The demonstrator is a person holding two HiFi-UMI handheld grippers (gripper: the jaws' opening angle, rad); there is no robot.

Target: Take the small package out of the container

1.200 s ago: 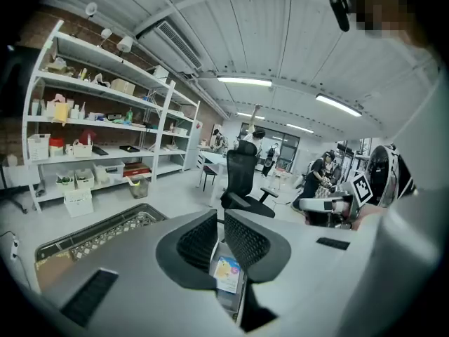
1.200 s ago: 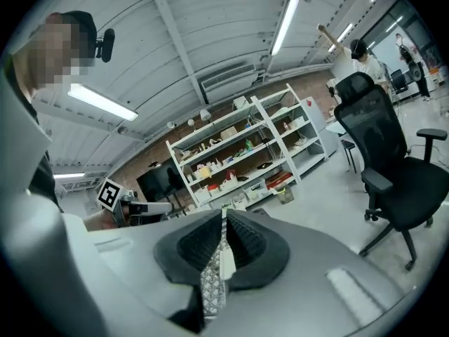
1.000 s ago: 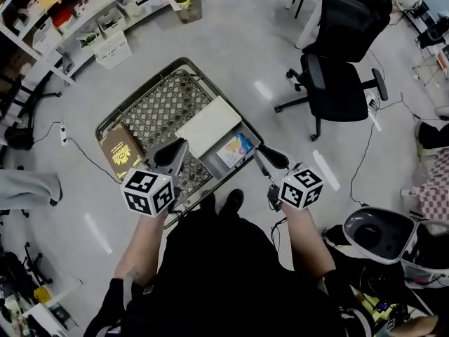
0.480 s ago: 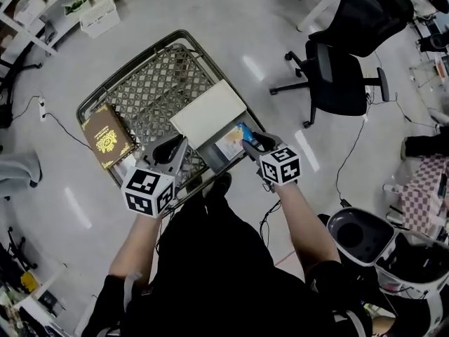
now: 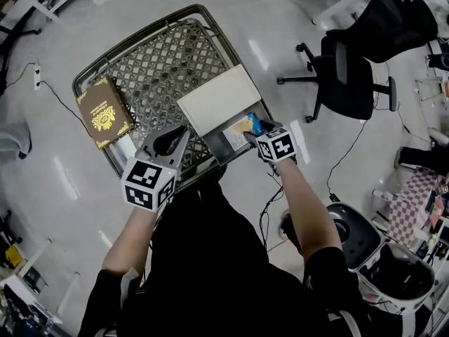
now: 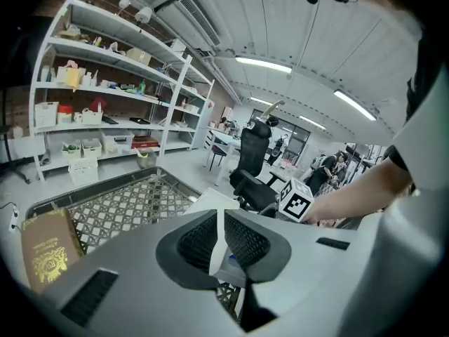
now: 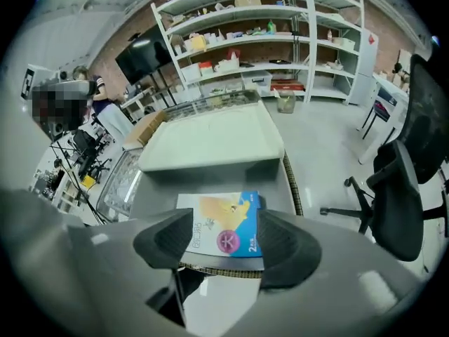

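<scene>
The small package (image 5: 242, 127), printed blue and yellow, lies flat in a grey container (image 5: 223, 148) whose white lid (image 5: 219, 98) is slid back. That container rests at the near right of a wire cart (image 5: 158, 69). My right gripper (image 5: 254, 133) hovers just over the package and its jaws are opening. In the right gripper view the package (image 7: 224, 230) shows between the spread jaws of the right gripper (image 7: 223, 248), and the pads do not press on it. My left gripper (image 5: 168, 140) is shut and empty at the cart's near edge; its jaws (image 6: 219, 241) meet.
A brown book with a gold emblem (image 5: 104, 111) lies on the cart's left side. A black office chair (image 5: 351, 76) stands to the right. A round bin (image 5: 351, 234) sits near my right elbow. Shelving (image 7: 266, 27) lines the far wall. Cables trail on the floor.
My right gripper has moved forward and left from beside the cart to over the package in the container, and its jaws have spread. The left gripper has stayed near the cart's edge.
</scene>
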